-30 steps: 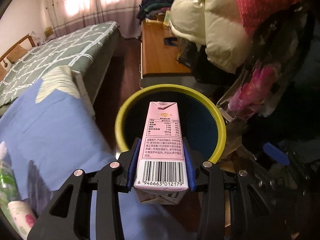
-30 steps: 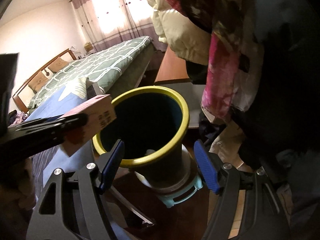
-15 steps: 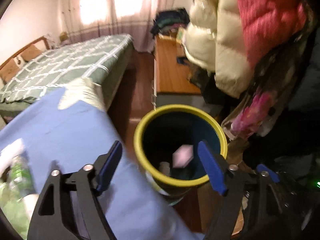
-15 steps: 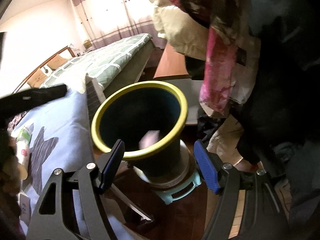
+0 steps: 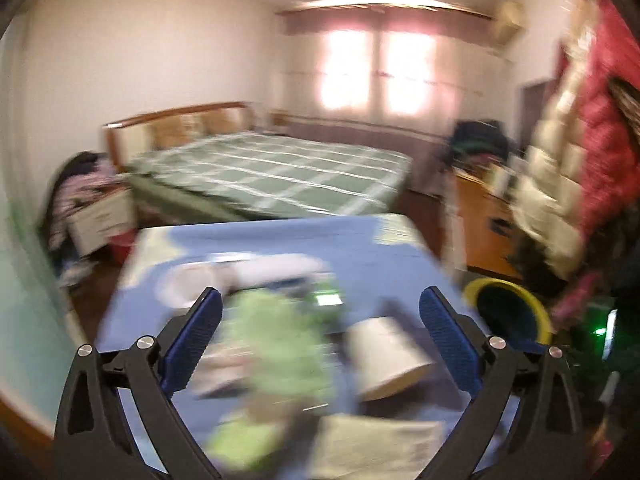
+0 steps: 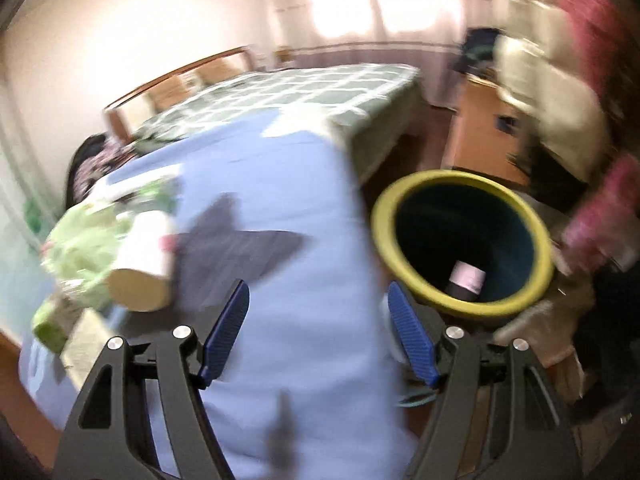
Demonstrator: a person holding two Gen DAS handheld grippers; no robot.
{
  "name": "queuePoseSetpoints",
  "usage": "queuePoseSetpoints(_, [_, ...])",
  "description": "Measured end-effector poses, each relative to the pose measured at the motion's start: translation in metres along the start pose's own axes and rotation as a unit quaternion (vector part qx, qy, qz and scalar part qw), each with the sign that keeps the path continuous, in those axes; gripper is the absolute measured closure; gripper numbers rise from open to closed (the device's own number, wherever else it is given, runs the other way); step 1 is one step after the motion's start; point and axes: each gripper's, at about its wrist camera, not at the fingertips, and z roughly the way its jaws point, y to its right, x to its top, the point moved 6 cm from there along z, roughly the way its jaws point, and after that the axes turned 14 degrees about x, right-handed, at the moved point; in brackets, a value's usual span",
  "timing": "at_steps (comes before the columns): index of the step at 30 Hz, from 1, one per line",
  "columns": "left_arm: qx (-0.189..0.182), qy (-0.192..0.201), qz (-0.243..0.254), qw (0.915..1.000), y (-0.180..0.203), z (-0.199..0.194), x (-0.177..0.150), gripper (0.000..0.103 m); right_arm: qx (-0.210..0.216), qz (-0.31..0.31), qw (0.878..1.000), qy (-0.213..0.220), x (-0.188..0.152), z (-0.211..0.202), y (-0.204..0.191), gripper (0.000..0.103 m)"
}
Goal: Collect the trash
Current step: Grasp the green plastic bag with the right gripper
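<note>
Left gripper (image 5: 320, 320) and right gripper (image 6: 318, 328) are both hanging spread and empty over the blue cloth (image 6: 280, 184). Pink carton (image 6: 466, 274) is lying inside the round yellow-rimmed bin (image 6: 464, 304), just past the cloth's edge. Blurred green wrapper (image 5: 280, 344) and a pale cylinder (image 5: 386, 356) are sitting between the left fingers.

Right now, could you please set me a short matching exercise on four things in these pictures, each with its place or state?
Column one:
1. pink carton
2. bin
3. paper cup
4. left gripper

Column two:
A. open and holding nothing
B. lying on its side on the blue cloth
C. down inside the bin
D. standing beside the table, with a yellow rim

Pairs: 1-C, 2-D, 3-B, 4-A
</note>
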Motion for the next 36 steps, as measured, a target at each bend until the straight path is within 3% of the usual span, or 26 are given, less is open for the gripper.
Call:
queuePoseSetpoints(6, [0.087, -0.017, -0.062, 0.9941, -0.112, -0.002, -0.028, 0.005, 0.076, -0.075, 0.994, -0.01, 0.017, 0.029, -0.103, 0.035])
queuePoseSetpoints(10, [0.108, -0.034, -0.081, 0.9902, -0.149, 0.007, -0.046, 0.005, 0.11, -0.121, 0.986, -0.02, 0.02, 0.042, -0.162, 0.035])
queuePoseSetpoints(16, [0.098, -0.048, -0.087, 0.9902, -0.163, 0.017, -0.062, 0.005, 0.13, -0.163, 0.977, -0.054, 0.008, 0.069, -0.215, 0.035])
queuePoseSetpoints(25, [0.091, -0.06, -0.088, 0.9902, -0.15, 0.03, -0.071, 0.005, 0.109, -0.153, 0.979, -0.079, 0.001, 0.103, -0.22, 0.036])
queuePoseSetpoints(30, [0.084, -0.063, -0.083, 0.991, -0.142, 0.033, -0.074, 0.005, 0.117, -0.144, 0.978, -0.1, -0.002, 0.117, -0.22, 0.063])
queuePoseSetpoints(36, [0.08, -0.061, -0.081, 0.9917, -0.139, 0.031, -0.076, 0.005, 0.122, -0.148, 0.978, -0.077, 0.003, 0.105, -0.22, 0.085])
